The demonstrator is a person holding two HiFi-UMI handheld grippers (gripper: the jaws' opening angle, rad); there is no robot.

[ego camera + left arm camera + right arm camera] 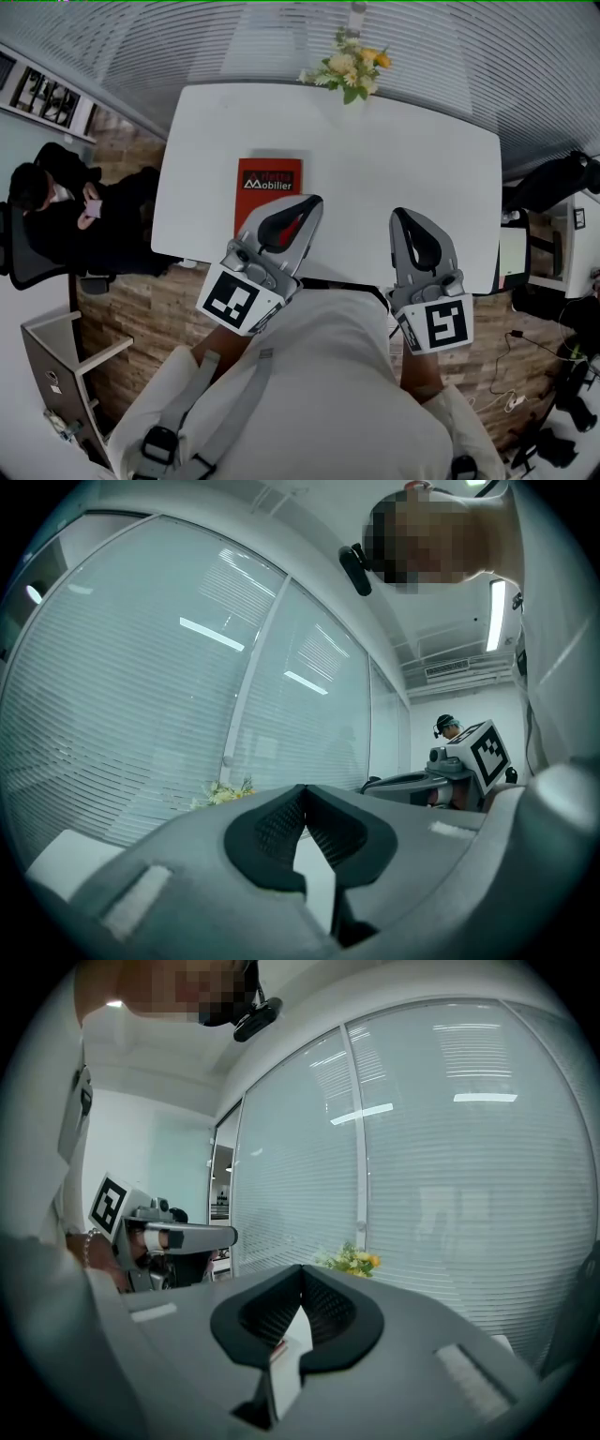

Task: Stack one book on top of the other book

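Note:
One red book (268,184) with white print lies flat on the left part of the white table (394,159). I can see no second book. My left gripper (309,202) hovers over the book's near right corner, its jaws shut with nothing between them; in its own view the pads (281,827) meet in front of the blinds. My right gripper (401,217) is held over the table's near edge, to the right of the book and apart from it. Its jaws are shut and empty as well (302,1271).
A bunch of flowers (349,67) stands at the table's far edge. A person in black (66,211) sits on a chair at the left. A low white shelf (70,361) is at the near left; cables (511,398) lie on the wooden floor at the right.

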